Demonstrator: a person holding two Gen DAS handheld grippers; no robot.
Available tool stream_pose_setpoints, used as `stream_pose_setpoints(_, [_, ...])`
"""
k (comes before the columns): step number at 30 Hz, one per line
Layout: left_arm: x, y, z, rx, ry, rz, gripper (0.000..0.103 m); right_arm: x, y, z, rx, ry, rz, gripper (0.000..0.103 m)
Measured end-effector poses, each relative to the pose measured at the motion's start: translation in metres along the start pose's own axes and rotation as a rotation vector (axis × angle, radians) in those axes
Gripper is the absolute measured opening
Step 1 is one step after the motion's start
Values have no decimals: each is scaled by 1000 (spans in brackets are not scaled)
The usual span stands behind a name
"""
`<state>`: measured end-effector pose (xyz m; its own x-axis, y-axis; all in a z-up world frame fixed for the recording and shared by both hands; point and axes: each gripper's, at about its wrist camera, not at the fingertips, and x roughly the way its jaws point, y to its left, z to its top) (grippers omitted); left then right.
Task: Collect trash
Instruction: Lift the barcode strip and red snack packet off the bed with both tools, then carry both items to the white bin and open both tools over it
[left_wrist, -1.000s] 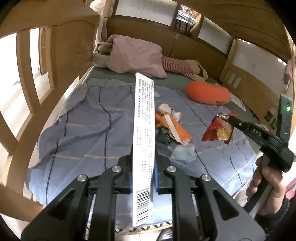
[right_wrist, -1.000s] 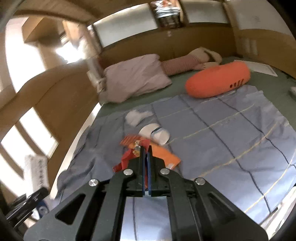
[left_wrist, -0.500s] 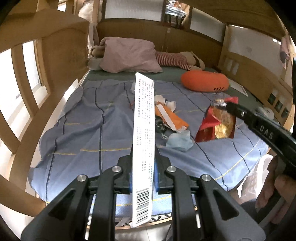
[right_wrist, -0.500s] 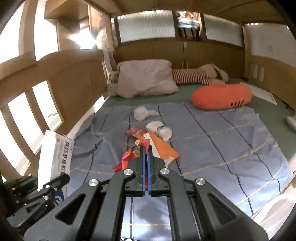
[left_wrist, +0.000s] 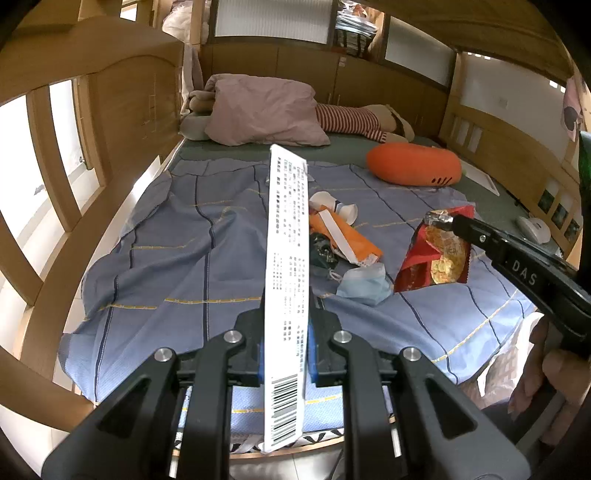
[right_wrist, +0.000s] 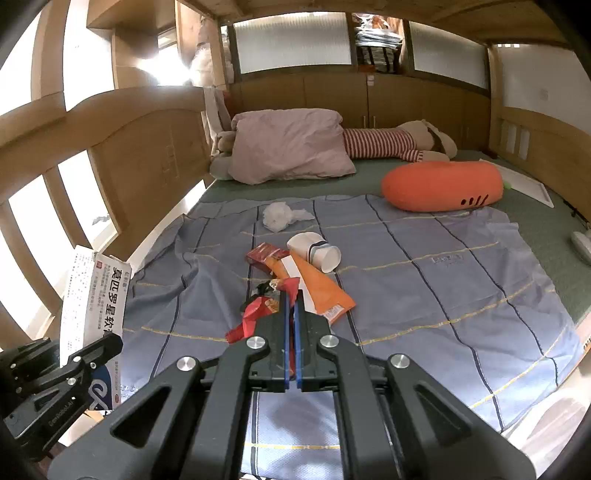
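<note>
My left gripper (left_wrist: 287, 325) is shut on a flat white medicine box (left_wrist: 287, 258) that stands upright between its pads; the same box (right_wrist: 92, 295) shows at the left of the right wrist view. My right gripper (right_wrist: 291, 306) is shut on a red snack bag (right_wrist: 258, 314), seen hanging from its tips (left_wrist: 436, 251) in the left wrist view. On the blue blanket (left_wrist: 166, 258) lie an orange wrapper (right_wrist: 317, 284), a white paper cup (right_wrist: 314, 251), a small red box (right_wrist: 264, 254), a crumpled tissue (right_wrist: 280, 216), a blue face mask (left_wrist: 364, 282) and a dark wrapper (left_wrist: 323, 251).
A pink pillow (right_wrist: 291, 144), a striped plush toy (right_wrist: 388, 142) and an orange carrot-shaped cushion (right_wrist: 443, 184) lie at the head of the bed. Wooden bed rails (left_wrist: 48, 184) stand along the left. A person's hand (left_wrist: 543, 373) holds the right gripper's handle at the lower right.
Both grippers drew back from the bed, each keeping its item. The right gripper with the snack bag rolled level and now hangs nearer the left camera. The trash pile looks farther away.
</note>
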<state>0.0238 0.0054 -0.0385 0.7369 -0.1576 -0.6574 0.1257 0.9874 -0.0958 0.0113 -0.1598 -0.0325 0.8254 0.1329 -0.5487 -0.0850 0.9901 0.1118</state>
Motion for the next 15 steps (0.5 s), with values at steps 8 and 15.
stream_pose_setpoints(8, [0,0,0,0,0,1,16,1,0,-1,-3,7,3,3])
stream_pose_setpoints(15, [1,1,0,-2,2,0,16,1,-3,0,3,5,3,3])
